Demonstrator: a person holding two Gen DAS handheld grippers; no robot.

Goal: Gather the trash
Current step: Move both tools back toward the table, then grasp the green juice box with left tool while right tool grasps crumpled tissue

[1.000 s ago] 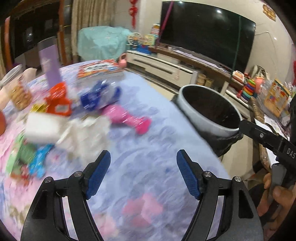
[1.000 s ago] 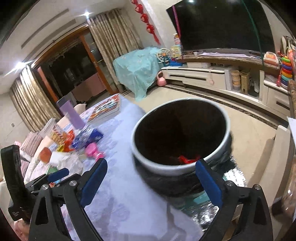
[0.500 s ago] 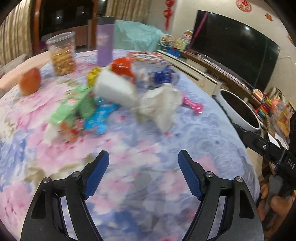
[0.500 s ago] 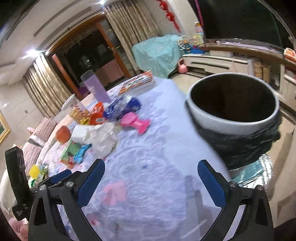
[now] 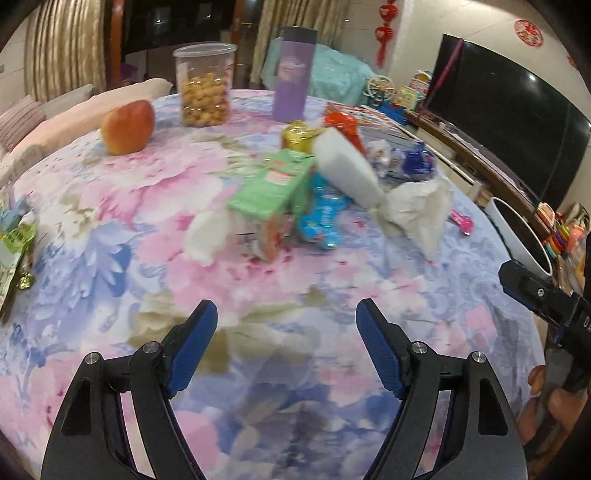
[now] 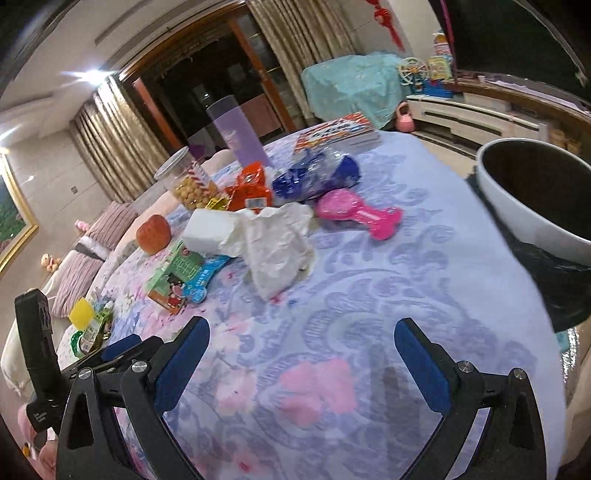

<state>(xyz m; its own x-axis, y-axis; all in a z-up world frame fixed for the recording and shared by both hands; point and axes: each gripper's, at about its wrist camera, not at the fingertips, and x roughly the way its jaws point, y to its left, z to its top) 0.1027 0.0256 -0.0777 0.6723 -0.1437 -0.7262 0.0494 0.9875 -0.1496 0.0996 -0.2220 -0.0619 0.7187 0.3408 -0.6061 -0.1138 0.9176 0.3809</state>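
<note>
While both hover wide open and empty, left gripper (image 5: pixel 286 314), right gripper (image 6: pixel 301 332), crumpled tissue (image 6: pixel 275 240) ahead.

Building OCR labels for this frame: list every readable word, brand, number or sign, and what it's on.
"DA", cut off by the frame edge: on the right gripper body, seen from the left wrist view.
Green carton, purple tumbler, red packet, book: printing blurred, unreadable.
Red wall decal: unreadable.
Left gripper: no text visible.
</note>
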